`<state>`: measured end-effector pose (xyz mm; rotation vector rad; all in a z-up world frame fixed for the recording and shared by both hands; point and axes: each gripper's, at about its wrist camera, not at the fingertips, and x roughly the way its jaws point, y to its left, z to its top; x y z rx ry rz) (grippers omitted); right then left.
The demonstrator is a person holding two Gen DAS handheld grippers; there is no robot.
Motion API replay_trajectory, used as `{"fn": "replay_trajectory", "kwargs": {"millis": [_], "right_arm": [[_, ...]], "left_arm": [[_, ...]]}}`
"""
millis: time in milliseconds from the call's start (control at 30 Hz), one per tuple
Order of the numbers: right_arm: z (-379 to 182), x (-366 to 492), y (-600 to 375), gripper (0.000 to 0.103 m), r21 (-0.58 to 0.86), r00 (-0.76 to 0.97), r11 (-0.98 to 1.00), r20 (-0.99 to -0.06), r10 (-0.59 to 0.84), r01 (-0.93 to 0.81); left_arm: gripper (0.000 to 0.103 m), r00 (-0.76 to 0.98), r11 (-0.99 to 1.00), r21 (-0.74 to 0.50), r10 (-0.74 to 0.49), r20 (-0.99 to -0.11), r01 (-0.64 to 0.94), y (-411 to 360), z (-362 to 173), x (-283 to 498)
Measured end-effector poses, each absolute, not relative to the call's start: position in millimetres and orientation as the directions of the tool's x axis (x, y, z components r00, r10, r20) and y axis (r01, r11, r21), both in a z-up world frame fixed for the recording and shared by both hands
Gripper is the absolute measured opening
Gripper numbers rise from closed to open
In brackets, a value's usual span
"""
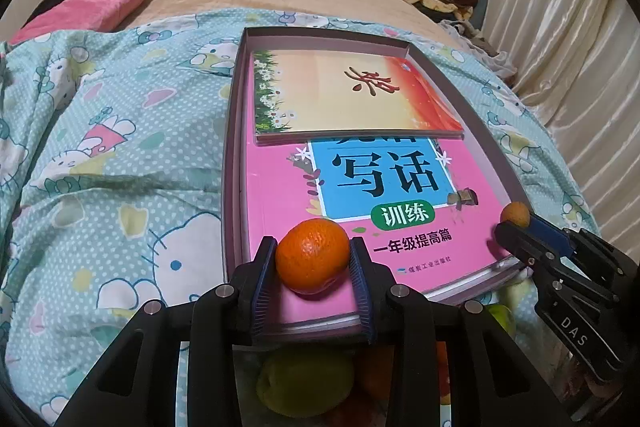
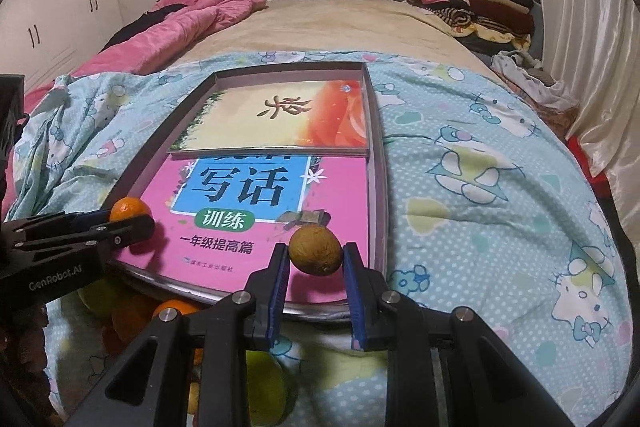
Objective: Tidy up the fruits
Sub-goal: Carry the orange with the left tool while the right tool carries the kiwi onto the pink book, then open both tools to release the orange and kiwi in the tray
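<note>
Holding, left wrist view: left gripper (image 1: 313,263) fingers clamp the orange (image 1: 312,255) over the near edge of the pink book (image 1: 400,227); lower level.
Right wrist view: right gripper (image 2: 316,261) fingers pinch the brown fruit (image 2: 316,250) above that book's near right corner; release gently, round fruit may roll.

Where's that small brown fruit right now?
The brown fruit sits clamped in the right gripper, over the pink book's near right corner; the orange is off to its left.
</note>
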<state>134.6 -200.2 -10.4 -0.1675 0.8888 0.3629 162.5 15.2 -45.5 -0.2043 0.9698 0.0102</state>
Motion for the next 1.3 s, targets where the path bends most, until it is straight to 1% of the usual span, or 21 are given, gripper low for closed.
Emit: {"fn": "replay_trajectory", "kwargs": {"millis": [367, 900, 1033, 1100, 1300], "right_arm": [[-12.6, 137.0, -202.0, 0.028, 0.033, 0.576, 0.930, -0.777, 0.255, -0.367], [-12.3, 135.3, -203.4, 0.028, 0.047, 0.577, 0.927, -0.770, 0.271, -0.372], [-9.4, 133.4, -202.9, 0.028, 0.057, 0.581, 0.924, -0.763, 0.285, -0.378], [-7.8, 132.5, -202.2, 0.030, 0.059, 0.585, 0.922, -0.757, 0.291, -0.382], [-6.0, 130.7, -200.4, 0.034, 0.065, 0.584, 0.920, -0.755, 0.299, -0.387]], "left_arm": [[0.038, 0.571, 0.978, -0.180, -0.089, -0.816, -0.105, 17.5, -46.3, 162.5], [0.038, 0.570, 0.982, -0.162, -0.079, -0.818, -0.097, 13.0, -44.5, 159.1], [0.042, 0.567, 0.985, -0.143, -0.064, -0.821, -0.096, 10.0, -44.8, 158.6], [0.044, 0.563, 0.985, -0.145, -0.066, -0.824, -0.097, 9.3, -44.9, 158.5], [0.052, 0.576, 0.983, -0.157, -0.074, -0.814, -0.096, 9.3, -38.9, 155.5]]}}
